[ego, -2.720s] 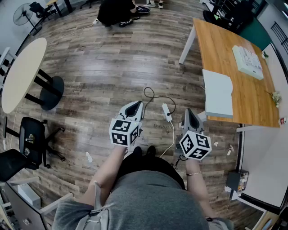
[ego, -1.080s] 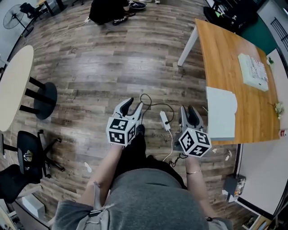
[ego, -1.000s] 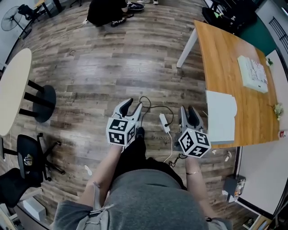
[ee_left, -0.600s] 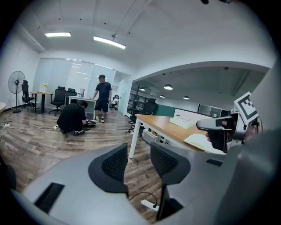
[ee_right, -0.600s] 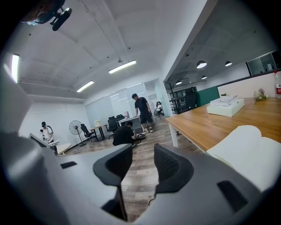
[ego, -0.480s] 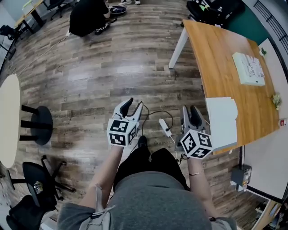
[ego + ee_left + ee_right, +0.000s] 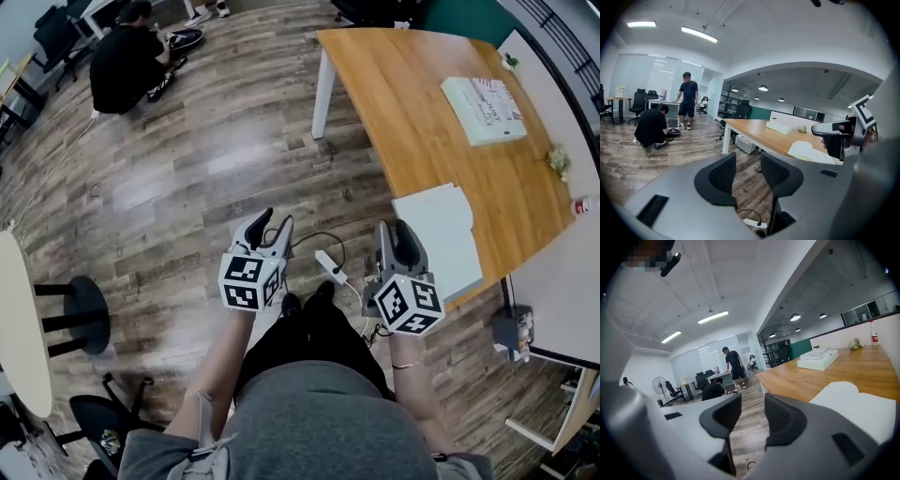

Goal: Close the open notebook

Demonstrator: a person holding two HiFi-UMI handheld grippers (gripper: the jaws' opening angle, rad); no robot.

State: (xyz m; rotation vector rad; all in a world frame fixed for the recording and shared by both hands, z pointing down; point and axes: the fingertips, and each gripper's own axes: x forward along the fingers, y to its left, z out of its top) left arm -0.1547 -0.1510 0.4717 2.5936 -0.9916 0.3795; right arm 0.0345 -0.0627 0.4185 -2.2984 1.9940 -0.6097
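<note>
The open notebook (image 7: 439, 234) lies with white pages up at the near edge of the wooden table (image 7: 412, 112). It also shows in the left gripper view as the notebook (image 7: 808, 151) and in the right gripper view as the notebook (image 7: 862, 404). My right gripper (image 7: 395, 232) hangs over the floor just left of the notebook, apart from it, jaws open and empty (image 7: 752, 420). My left gripper (image 7: 273, 225) is further left over the floor, also open with nothing between its jaws (image 7: 747, 176).
A white box (image 7: 483, 97) sits far back on the table, a bottle (image 7: 586, 204) at its right edge. A power strip (image 7: 328, 265) with cable lies on the floor between the grippers. A person (image 7: 127, 66) crouches far left; a round table (image 7: 19, 347) and stool (image 7: 80, 314) stand left.
The person has stepped and turned toward the table, which has swung nearer with the notebook. Both grippers have moved with the person, and the right one now sits beside the notebook. Jaws unchanged.
</note>
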